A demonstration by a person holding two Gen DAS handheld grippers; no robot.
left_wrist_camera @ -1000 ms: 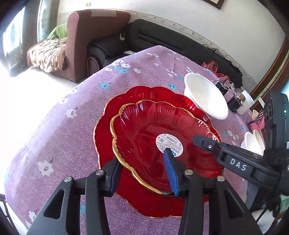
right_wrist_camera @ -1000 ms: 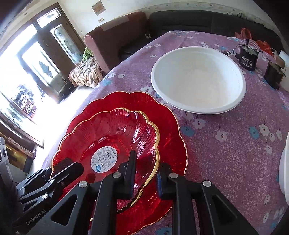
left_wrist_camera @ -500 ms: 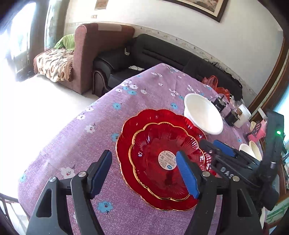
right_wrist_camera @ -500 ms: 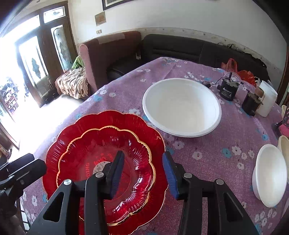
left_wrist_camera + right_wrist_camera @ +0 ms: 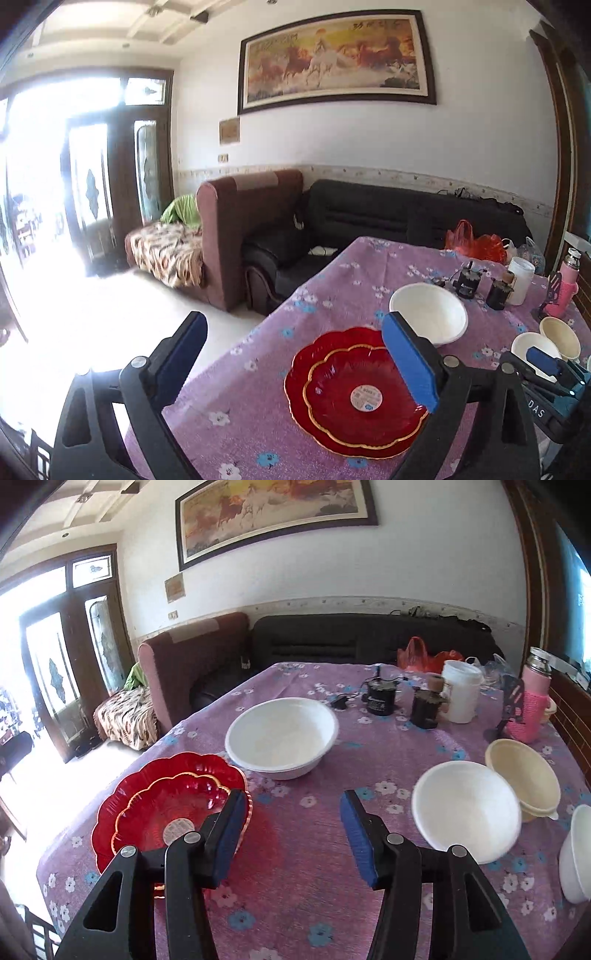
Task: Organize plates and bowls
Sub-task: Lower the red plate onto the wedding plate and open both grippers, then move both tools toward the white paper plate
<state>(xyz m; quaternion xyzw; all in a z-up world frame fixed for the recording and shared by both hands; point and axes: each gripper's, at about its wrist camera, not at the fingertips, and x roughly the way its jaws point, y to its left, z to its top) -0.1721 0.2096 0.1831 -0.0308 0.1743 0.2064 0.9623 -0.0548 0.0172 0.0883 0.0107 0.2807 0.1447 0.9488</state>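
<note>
A small red gold-rimmed plate (image 5: 354, 402) lies stacked on a larger red plate (image 5: 299, 373) near the table's left edge. Raised above and behind them, my left gripper (image 5: 293, 332) is opening, nothing between its blue pads. In the right wrist view the same small plate (image 5: 173, 808) and large plate (image 5: 177, 766) sit left of my right gripper (image 5: 293, 812), whose jaws are also opening over bare cloth. A big white bowl (image 5: 280, 734) stands behind the plates. A small white bowl (image 5: 465, 808) leans against a cream bowl (image 5: 524, 775) on the right.
Another white bowl (image 5: 576, 853) shows at the right edge. Two black devices (image 5: 380, 698), a white jar (image 5: 460, 694) and a pink bottle (image 5: 532, 705) crowd the far side of the purple flowered table (image 5: 303, 886). A sofa (image 5: 369, 638) and armchair stand beyond.
Both grippers let go of the small red plate's rim, leaving it on the large plate. They rose, drew back and tilted up, and their jaws spread wider.
</note>
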